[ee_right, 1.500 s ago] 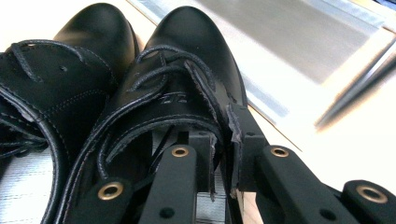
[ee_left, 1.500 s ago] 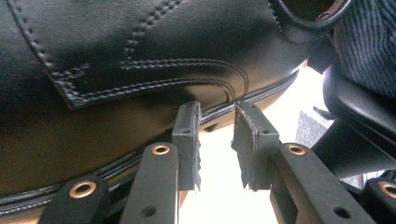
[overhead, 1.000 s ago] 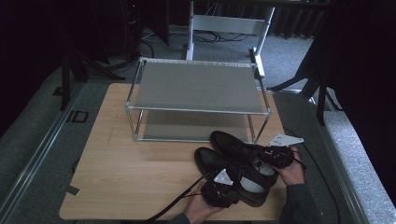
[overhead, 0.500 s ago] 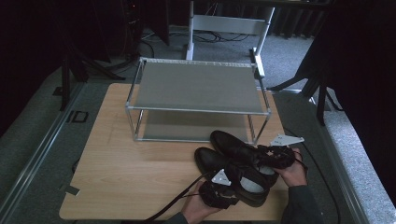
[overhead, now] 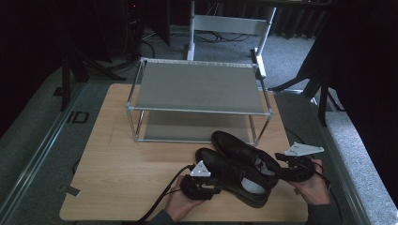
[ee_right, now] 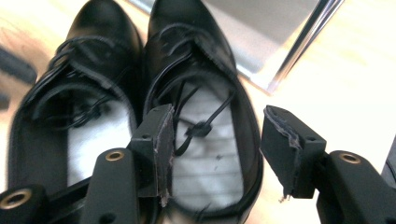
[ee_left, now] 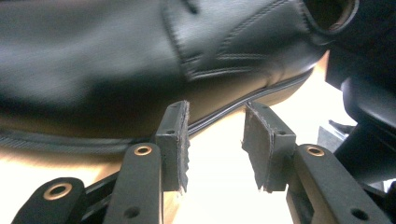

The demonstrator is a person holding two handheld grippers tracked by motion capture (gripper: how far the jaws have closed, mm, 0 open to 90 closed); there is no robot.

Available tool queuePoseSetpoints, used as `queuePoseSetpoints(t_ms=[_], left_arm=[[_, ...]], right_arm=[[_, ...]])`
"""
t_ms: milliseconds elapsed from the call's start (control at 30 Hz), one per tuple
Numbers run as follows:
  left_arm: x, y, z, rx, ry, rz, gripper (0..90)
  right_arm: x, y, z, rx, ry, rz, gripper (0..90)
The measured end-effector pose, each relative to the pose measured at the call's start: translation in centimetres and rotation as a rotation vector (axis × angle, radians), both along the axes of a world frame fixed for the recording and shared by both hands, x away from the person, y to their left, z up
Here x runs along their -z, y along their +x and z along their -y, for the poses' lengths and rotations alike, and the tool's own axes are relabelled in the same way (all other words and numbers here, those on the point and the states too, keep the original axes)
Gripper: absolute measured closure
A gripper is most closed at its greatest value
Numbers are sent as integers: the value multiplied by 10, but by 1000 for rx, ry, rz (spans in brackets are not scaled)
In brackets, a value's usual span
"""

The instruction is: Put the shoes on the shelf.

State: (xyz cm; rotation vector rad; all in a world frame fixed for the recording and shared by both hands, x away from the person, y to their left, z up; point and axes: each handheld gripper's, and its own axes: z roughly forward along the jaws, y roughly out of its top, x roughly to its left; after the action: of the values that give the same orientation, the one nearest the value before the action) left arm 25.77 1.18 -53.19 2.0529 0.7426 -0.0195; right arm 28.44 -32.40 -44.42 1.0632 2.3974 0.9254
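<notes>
Two black lace-up shoes lie side by side on the wooden table (overhead: 122,178), toes toward the rack. My left gripper (overhead: 217,186) sits beside the near shoe (overhead: 234,176). Its jaws have just been opening, and in the left gripper view the left gripper (ee_left: 215,116) has nothing between its pads, with the near shoe's side (ee_left: 116,60) just beyond. My right gripper (overhead: 281,171) is at the heels. Its jaws have just been opening wide, and the right gripper (ee_right: 217,119) hangs over the far shoe's (ee_right: 196,56) heel opening without pressing on it. The near shoe (ee_right: 79,70) lies to the left.
A two-shelf metal rack (overhead: 197,111) stands at the back of the table, just beyond the far shoe (overhead: 239,147), with its right front leg (ee_right: 299,42) close to the toe. A white frame stands on the floor behind. Bare wood lies to the left.
The left hand has drawn back to the left, off the near shoe. The right hand has pulled back to the right and a little up from the heels. The shoes stay put.
</notes>
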Motion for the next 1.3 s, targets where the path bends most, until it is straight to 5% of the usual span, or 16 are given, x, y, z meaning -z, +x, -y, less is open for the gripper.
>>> queuePoseSetpoints(t_ms=[433,767,1067,1300], left_arm=[[2,9,-30,-99,18,-2,604],[5,9,-26,-94,33,0,602],[5,9,-24,-92,30,-2,601],[5,8,-23,-87,30,0,601]], right_arm=[[7,-7,-17,-49,-62,-135,451],[15,0,-33,-102,-204,-239,460],[23,8,-42,-107,-305,-334,418],[34,18,-49,-97,-366,-423,468]])
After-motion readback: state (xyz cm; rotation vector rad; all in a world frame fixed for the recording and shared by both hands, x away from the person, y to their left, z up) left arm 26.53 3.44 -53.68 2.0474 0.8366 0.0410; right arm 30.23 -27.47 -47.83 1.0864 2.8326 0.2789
